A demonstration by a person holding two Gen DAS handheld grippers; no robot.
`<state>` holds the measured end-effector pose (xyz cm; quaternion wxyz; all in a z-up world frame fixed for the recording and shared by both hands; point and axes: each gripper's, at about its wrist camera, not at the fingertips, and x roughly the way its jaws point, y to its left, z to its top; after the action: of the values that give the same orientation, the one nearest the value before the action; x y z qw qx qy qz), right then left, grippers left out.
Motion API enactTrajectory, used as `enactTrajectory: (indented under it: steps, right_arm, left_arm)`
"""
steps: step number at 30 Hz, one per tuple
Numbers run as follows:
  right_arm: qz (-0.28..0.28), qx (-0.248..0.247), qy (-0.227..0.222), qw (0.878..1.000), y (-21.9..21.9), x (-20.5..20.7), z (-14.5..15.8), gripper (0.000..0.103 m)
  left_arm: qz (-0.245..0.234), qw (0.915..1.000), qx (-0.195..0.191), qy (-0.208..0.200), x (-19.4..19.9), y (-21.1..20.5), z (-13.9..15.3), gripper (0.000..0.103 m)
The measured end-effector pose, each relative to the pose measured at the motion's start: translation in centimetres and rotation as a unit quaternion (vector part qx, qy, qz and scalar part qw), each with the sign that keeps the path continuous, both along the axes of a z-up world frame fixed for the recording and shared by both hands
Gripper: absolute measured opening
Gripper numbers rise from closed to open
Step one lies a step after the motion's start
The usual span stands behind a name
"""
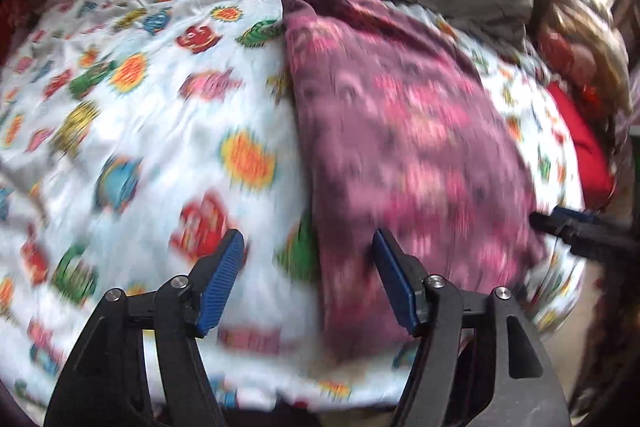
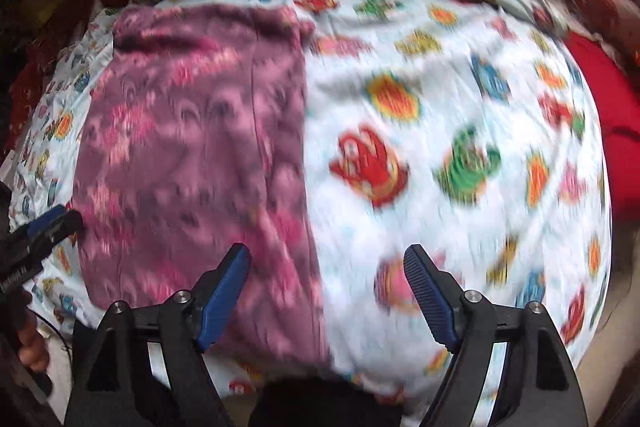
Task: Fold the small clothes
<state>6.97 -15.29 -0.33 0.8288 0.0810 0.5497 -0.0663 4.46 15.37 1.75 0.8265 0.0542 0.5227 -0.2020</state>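
Both grippers, left (image 1: 308, 253) and right (image 2: 326, 267), angled downward over the seemingly folded purple garment (image 2: 192, 147), fingers wide (empty).

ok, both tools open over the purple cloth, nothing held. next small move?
Probably lower the left tool and right tool onto the near hem of the purple garment and close. It lies as a long flat strip on the cartoon-print sheet, and each tool straddles one long edge.

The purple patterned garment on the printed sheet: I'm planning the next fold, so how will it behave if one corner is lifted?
The purple garment will probably droop: it lies flat with soft creases. It looks thin, so likely light. It may drag the loose, wrinkled printed sheet when pushed.
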Motion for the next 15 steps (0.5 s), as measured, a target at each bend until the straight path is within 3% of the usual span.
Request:
enactTrajectory:
  steps: [2, 4, 7, 10, 15]
  right_arm:
    - [-0.004, 0.008, -0.01, 1.0, 0.2, -2.0, 0.3, 0.085]
    - [0.003, -0.009, -0.029, 1.0, 1.0, -3.9, 1.1, 0.094]
    - [0.014, -0.051, -0.076, 0.996, 2.5, -6.3, 2.6, 0.095]
    - [0.019, -0.092, -0.116, 0.989, 3.8, -8.5, 3.8, 0.099]
    - [0.007, -0.093, -0.146, 0.985, 4.5, -8.8, 5.4, 0.101]
  left_arm:
    - [-0.001, 0.9997, 0.014, -0.021, -1.6, 0.0, 0.6, 0.066]
    - [-0.006, 0.9982, 0.03, -0.05, -3.2, -0.1, 1.6, 0.066]
    - [-0.009, 0.9956, 0.05, -0.078, -4.3, -0.6, 2.7, 0.068]
    - [-0.002, 0.9946, 0.053, -0.089, -5.3, -0.7, 3.2, 0.069]
    - [0.001, 0.9926, 0.061, -0.105, -6.8, -1.1, 3.6, 0.069]
